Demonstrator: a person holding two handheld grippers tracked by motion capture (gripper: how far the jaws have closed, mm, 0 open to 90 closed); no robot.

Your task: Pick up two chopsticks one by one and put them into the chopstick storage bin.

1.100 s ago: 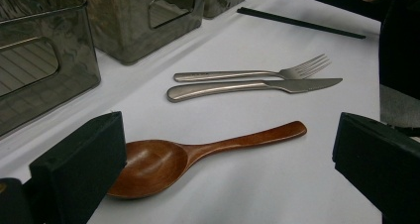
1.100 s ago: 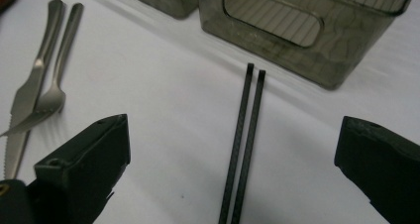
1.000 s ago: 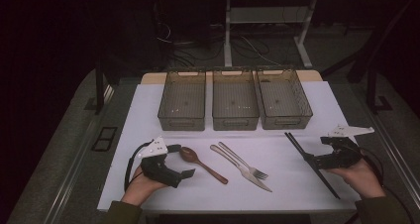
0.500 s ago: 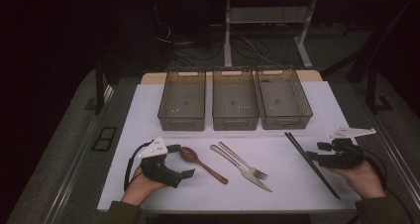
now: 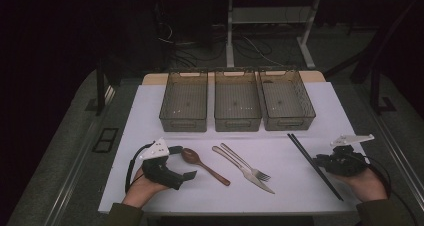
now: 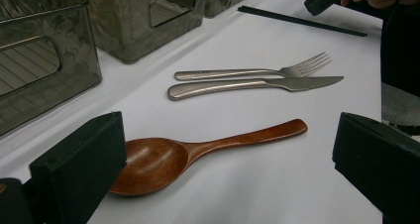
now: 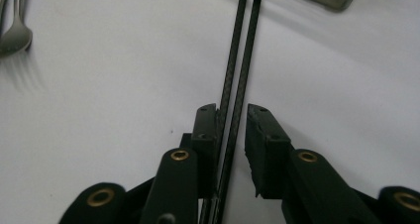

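White desk (image 5: 310,186) carries three bins (image 5: 236,100) at centre; lower left, the wide-open left gripper (image 5: 181,161) straddles a wooden spoon (image 5: 204,165); lower right, the right gripper (image 7: 232,116) stands narrowly open around chopsticks (image 7: 242,50), beside fork (image 5: 246,162) and knife (image 5: 242,169).

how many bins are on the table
3, side by side in a row at the far side of the white mat: left bin, middle bin, right bin. All look empty; none seems hidden.

A reddish-brown wooden spoon (image 6: 198,152), a silver fork (image 6: 252,71) and a silver knife (image 6: 252,85) lie on a white tabletop (image 5: 300,186). Black chopsticks (image 7: 240,60) show a fine woven texture. Three smoky translucent grey-brown bins (image 5: 237,100) stand behind. The gripper jaws are matte black.
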